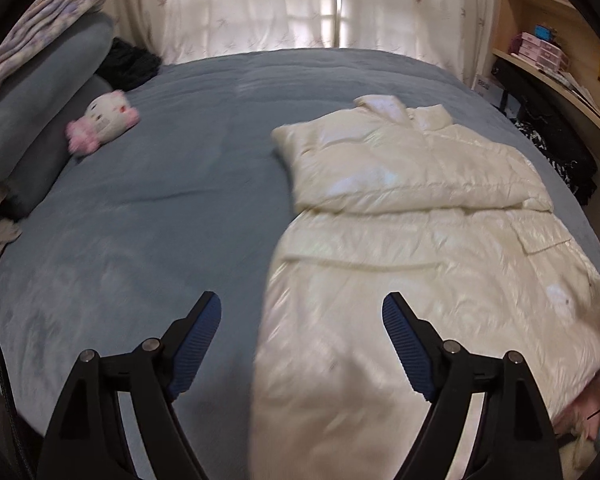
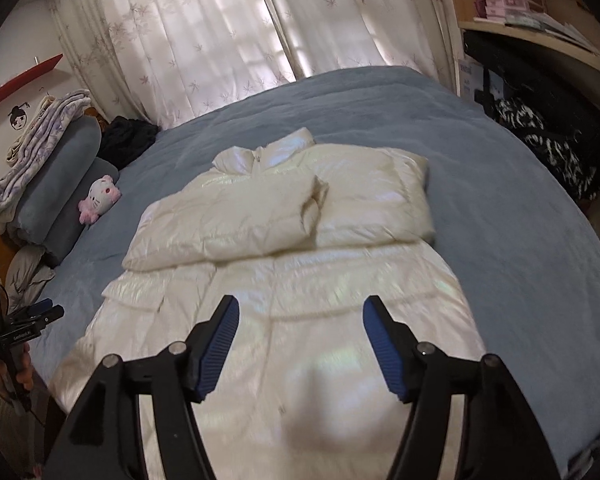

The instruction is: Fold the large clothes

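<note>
We are in a home bedroom: a wide bed (image 2: 500, 208) under a grey-blue cover, stacked pillows (image 2: 56, 200) with a folded floral blanket (image 2: 40, 140) on top, a pink-and-white plush cat toy (image 2: 100, 198), sheer patterned curtains (image 2: 220, 40) over a bright window, and wooden shelves (image 1: 540, 68) crowded with small pink boxes.

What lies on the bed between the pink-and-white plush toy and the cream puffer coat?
Nothing: only bare blue bedcover separates the plush toy from the puffer coat, clearest in the left wrist view.
</note>
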A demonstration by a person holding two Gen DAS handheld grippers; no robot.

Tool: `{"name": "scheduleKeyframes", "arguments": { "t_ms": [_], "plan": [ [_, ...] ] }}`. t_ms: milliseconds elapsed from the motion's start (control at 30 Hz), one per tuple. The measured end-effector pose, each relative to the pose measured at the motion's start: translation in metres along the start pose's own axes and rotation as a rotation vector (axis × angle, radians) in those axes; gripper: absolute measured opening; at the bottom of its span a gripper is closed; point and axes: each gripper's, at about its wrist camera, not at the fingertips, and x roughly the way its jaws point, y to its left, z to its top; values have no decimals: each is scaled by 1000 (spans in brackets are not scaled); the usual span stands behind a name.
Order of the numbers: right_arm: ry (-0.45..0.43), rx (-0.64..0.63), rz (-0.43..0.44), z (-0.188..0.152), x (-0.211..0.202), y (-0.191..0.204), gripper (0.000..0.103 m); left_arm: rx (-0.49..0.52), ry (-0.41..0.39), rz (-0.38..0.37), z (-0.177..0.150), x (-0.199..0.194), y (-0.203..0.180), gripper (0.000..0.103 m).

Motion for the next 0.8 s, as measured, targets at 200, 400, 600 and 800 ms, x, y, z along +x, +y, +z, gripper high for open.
{"name": "scheduleKeyframes", "arguments": {
  "t_ms": [200,400,600,800],
  "plan": [
    [55,26,-78,-27,-25,-42,67,-98,81,-86,-35,-6,41,82],
    [115,106,-146,-57,-34,-88,68,-219,188,-245,-64,24,57,82],
    [180,207,-145,-88,-32,-123,67,-233,270,-324,-81,56,36,82],
    [187,303,-20,-108,-24,-135,68,-230,264,-322,-86,71,20,87]
  ]
}}
